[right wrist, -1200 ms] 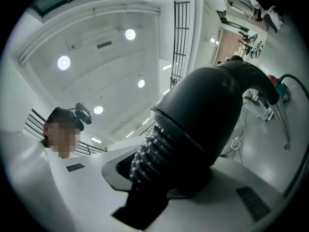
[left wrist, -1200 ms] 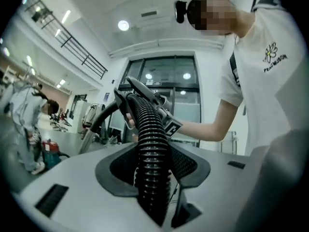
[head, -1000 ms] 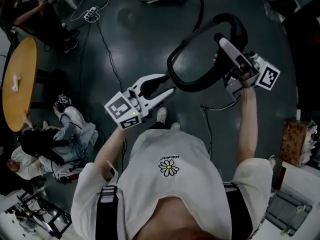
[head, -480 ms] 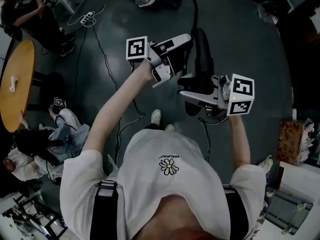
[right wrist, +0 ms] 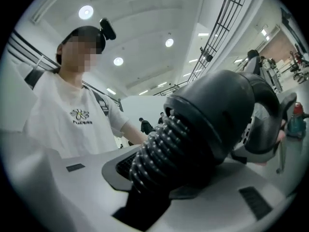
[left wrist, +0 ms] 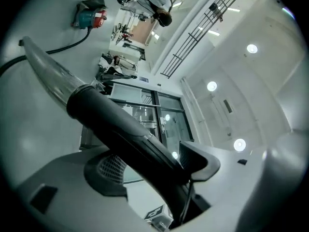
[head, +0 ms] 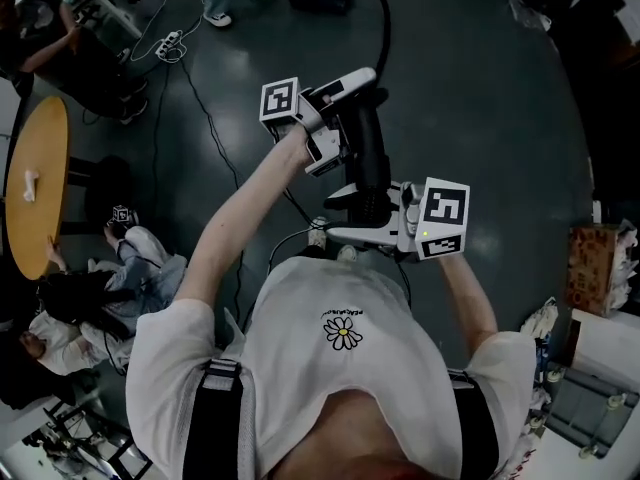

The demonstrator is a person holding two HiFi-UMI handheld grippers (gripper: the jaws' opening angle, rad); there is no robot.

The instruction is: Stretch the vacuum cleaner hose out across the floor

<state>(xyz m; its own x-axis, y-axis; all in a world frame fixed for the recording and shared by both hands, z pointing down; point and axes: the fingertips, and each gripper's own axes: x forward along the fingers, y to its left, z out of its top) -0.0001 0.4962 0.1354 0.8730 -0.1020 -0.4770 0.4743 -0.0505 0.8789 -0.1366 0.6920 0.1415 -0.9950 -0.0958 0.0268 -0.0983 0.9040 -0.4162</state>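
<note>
**While your right gripper is clamping the hose, your left is standing wide**

As you are holding it now, the hose [head: 386, 38] is trailing from the vacuum cleaner [left wrist: 89, 17] over the floor [head: 480, 98]. It is coming up to you at the end farthest from the cleaner, where its ribbed length is joining the black handle tube [head: 365, 146].

Judging by those ribs, it is going to be handling as a light, soft, springy thing. It is likely to be giving under a pull and then wanting to curl back, so the stiff end is looking like the better place to be taking hold.

Your right gripper [head: 345, 213] is doing just that. Its jaws are part closed and pressing on the ribbed hose right at the cuff, on the side away from the cleaner.

Your left gripper [head: 352, 116], nearer the cleaner, is straddling the handle tube. Its jaws have just been opening and are standing at their widest, with the tube lying between them and no squeeze showing.

Beyond it, the pale nozzle tip [left wrist: 48, 76] is pointing roughly toward the cleaner. Well off to the cleaner's side, a round table [head: 35, 168] is standing, and a person [head: 120, 268] is sitting on the floor near it.
</note>
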